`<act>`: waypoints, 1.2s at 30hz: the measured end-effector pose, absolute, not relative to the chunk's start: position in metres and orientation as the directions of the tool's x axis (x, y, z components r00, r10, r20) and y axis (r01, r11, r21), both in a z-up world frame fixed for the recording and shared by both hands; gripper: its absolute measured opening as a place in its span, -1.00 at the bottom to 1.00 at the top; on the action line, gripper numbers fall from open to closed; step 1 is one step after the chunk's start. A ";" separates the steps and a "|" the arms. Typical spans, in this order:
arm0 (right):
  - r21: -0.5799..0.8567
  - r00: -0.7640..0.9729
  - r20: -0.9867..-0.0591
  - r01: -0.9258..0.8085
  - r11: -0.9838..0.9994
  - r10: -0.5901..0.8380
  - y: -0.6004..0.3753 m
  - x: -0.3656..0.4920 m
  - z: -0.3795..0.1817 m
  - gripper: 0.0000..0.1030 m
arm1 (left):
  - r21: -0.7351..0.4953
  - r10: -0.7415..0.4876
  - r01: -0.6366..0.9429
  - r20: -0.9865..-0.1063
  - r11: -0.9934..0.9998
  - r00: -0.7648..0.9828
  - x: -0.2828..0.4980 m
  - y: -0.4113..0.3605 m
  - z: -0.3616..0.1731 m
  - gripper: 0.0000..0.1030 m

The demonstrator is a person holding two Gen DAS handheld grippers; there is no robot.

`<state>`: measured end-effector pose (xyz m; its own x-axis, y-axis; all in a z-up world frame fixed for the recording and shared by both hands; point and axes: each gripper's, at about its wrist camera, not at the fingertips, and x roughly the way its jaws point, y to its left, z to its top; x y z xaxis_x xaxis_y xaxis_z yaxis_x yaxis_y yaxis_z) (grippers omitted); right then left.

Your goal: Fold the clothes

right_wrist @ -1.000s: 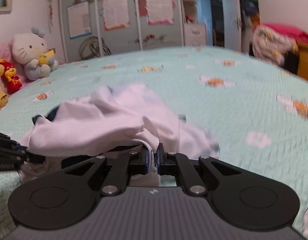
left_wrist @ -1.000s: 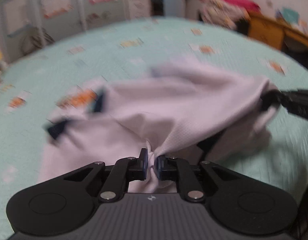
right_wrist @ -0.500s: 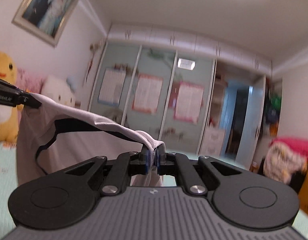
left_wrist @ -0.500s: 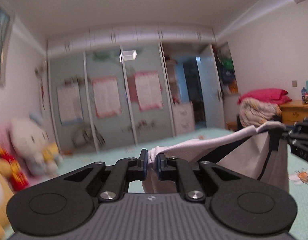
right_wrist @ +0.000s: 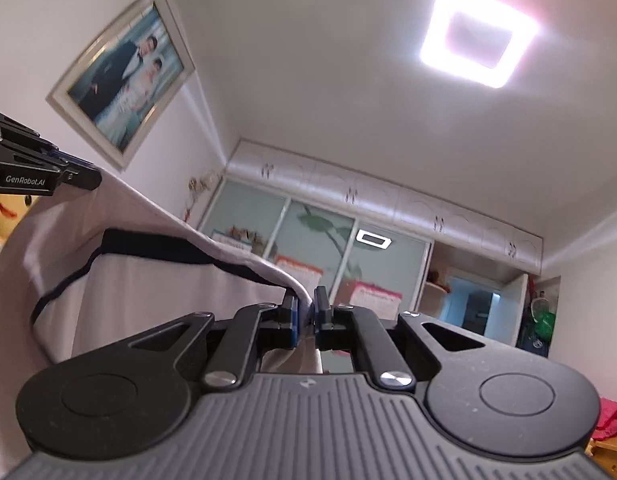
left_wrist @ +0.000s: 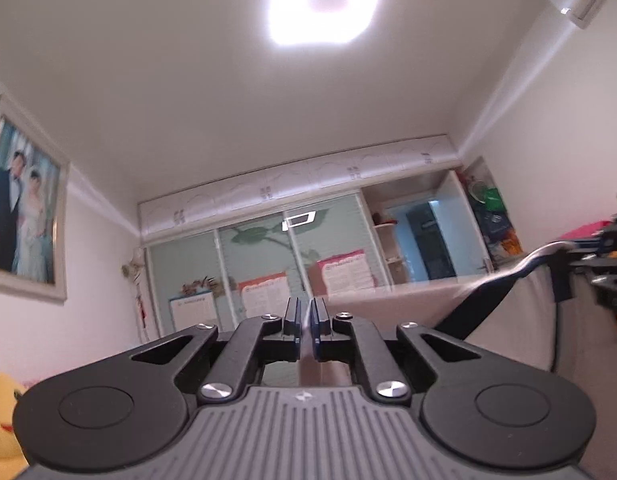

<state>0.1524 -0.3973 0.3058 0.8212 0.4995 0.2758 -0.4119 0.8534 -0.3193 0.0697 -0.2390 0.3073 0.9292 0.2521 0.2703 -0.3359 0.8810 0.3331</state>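
Here, my left gripper [left_wrist: 307, 322] and right gripper [right_wrist: 306, 318] each pinch the white shirt [right_wrist: 148, 292], spreading it aloft for folding.

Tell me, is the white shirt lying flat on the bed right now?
No, the white shirt hangs in the air, stretched between the right gripper and the left gripper, with the ceiling light above.

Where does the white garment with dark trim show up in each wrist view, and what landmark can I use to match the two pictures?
Left wrist view: white garment hangs at right, stretched from the left gripper toward the frame's right edge.
Right wrist view: it fills the left side, stretched from the right gripper up toward the left edge.
Shared landmark: square ceiling light.
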 end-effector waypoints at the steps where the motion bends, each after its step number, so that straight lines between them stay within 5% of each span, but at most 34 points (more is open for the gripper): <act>1: -0.313 0.819 0.266 -0.426 0.849 0.509 -0.397 0.154 0.309 -0.88 | 0.353 0.256 -0.341 0.267 0.871 0.929 0.068 -0.241 0.305 -0.94; 4: -0.282 0.824 0.192 -0.474 0.834 0.533 -0.394 0.165 0.295 -0.88 | 0.360 0.244 -0.297 0.184 0.885 0.952 0.069 -0.238 0.284 -0.94; 13: -0.264 0.841 -0.158 -0.541 0.799 0.517 -0.374 0.201 0.160 -0.88 | 0.264 0.197 -0.117 -0.304 0.958 0.932 0.094 -0.203 0.132 -0.84; 18: -0.066 0.816 -0.273 -0.545 0.836 0.510 -0.399 0.207 0.107 -0.88 | 0.189 0.106 -0.011 -0.500 0.982 0.860 0.104 -0.198 0.049 -0.78; 19: -0.034 0.814 -0.279 -0.538 0.842 0.509 -0.405 0.206 0.102 -0.88 | 0.177 0.075 0.021 -0.515 0.984 0.854 0.107 -0.204 0.037 -0.71; 21: 0.022 0.814 -0.288 -0.521 0.853 0.504 -0.419 0.203 0.091 -0.88 | 0.178 0.022 0.083 -0.522 0.981 0.853 0.112 -0.222 0.015 -0.11; 23: 0.066 0.809 -0.294 -0.513 0.856 0.508 -0.428 0.201 0.082 -0.88 | 0.238 0.001 0.137 -0.501 0.962 0.866 0.116 -0.247 -0.005 0.18; 27: 0.129 0.796 -0.281 -0.522 0.843 0.536 -0.442 0.201 0.075 -0.88 | 0.427 0.022 0.188 -0.439 0.885 0.898 0.124 -0.290 -0.032 0.38; 32: 0.291 0.700 -0.177 -0.634 0.716 0.692 -0.482 0.177 0.065 -0.88 | 0.521 0.006 0.214 -0.388 0.826 0.922 0.133 -0.301 -0.038 0.48; 36: 0.316 0.635 -0.198 -0.680 0.662 0.747 -0.508 0.149 0.049 -0.88 | 0.590 -0.036 0.255 -0.357 0.766 0.933 0.122 -0.310 -0.046 0.67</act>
